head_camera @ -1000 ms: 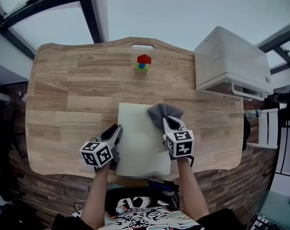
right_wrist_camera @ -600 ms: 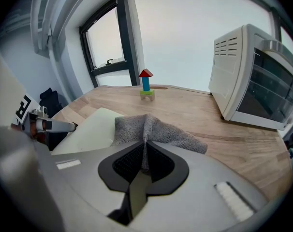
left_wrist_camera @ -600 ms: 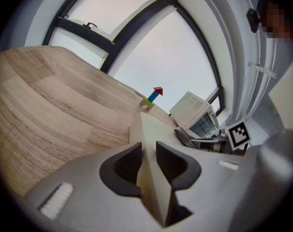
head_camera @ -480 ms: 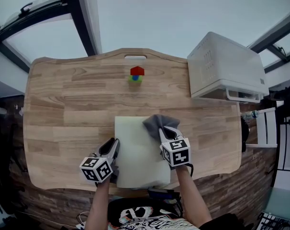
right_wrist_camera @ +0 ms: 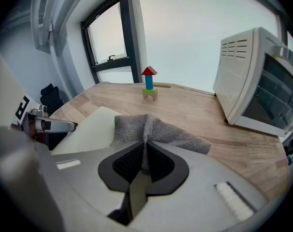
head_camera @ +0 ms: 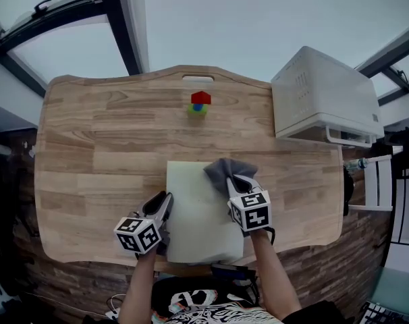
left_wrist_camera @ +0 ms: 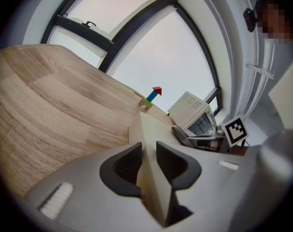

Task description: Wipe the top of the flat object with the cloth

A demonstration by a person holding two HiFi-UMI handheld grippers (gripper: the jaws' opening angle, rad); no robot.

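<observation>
A pale cream flat board (head_camera: 198, 211) lies on the wooden table (head_camera: 96, 154) near its front edge. My left gripper (head_camera: 162, 204) is shut on the board's left edge; in the left gripper view the board's edge (left_wrist_camera: 151, 178) stands between the two dark pads. My right gripper (head_camera: 239, 183) is shut on a grey cloth (head_camera: 226, 170), which rests bunched on the board's far right corner. In the right gripper view the cloth (right_wrist_camera: 156, 134) spreads out from the jaws over the board (right_wrist_camera: 91, 129) and the table.
A white microwave-like box (head_camera: 322, 96) stands at the table's right end. A small stack of toy blocks with a red roof (head_camera: 200, 104) sits at the far middle of the table. Windows with dark frames lie beyond the table.
None of the objects has shifted; only the head view has swung slightly. Both grippers keep their holds in the same places.
</observation>
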